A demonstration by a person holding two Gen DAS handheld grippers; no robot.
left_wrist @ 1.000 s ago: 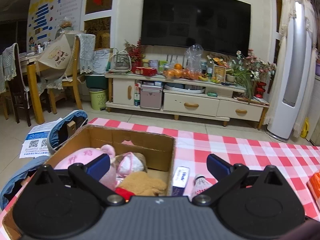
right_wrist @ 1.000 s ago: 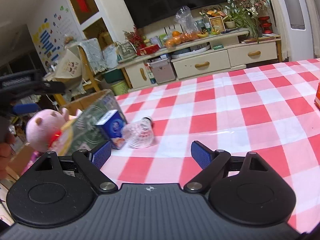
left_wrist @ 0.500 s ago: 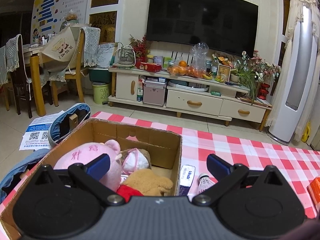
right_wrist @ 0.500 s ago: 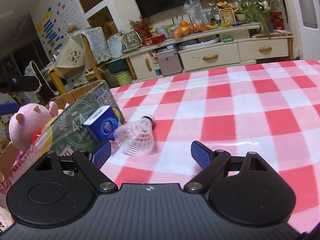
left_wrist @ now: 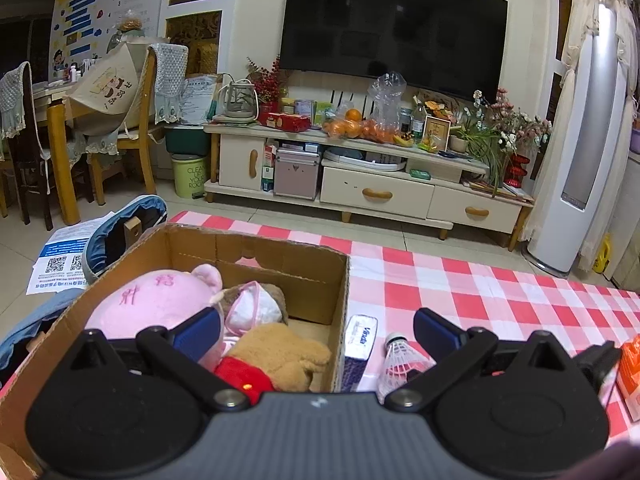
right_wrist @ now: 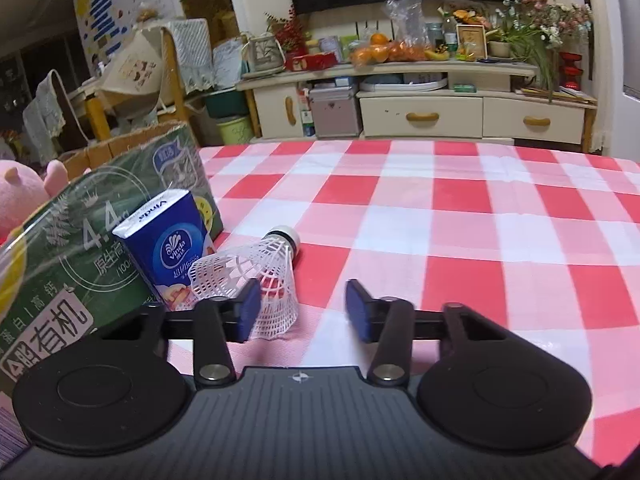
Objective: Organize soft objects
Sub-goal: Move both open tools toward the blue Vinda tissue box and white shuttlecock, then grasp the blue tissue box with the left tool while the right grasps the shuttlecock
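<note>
Left wrist view: the left tool (left_wrist: 316, 330) hangs with jaws apart and empty over the box (left_wrist: 256, 248) at the desk's left edge, where the pink pig (left_wrist: 156, 300) and brown bear (left_wrist: 280, 356) already lie.

Right wrist view: the right tool (right_wrist: 302, 306) is closing. The shuttlecock (right_wrist: 260, 276) sits off-centre by its left pad, so it may skid or crush. The tissue pack (right_wrist: 168, 248) crowds the left; the desk (right_wrist: 480, 240) is open to the right.

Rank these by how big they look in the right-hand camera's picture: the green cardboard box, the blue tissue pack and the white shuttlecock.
1. Green cardboard box, clearly largest, though it runs off the frame.
2 and 3. Blue tissue pack and white shuttlecock look about alike; the shuttlecock lies nearer the camera, so I would not rank them.
</note>
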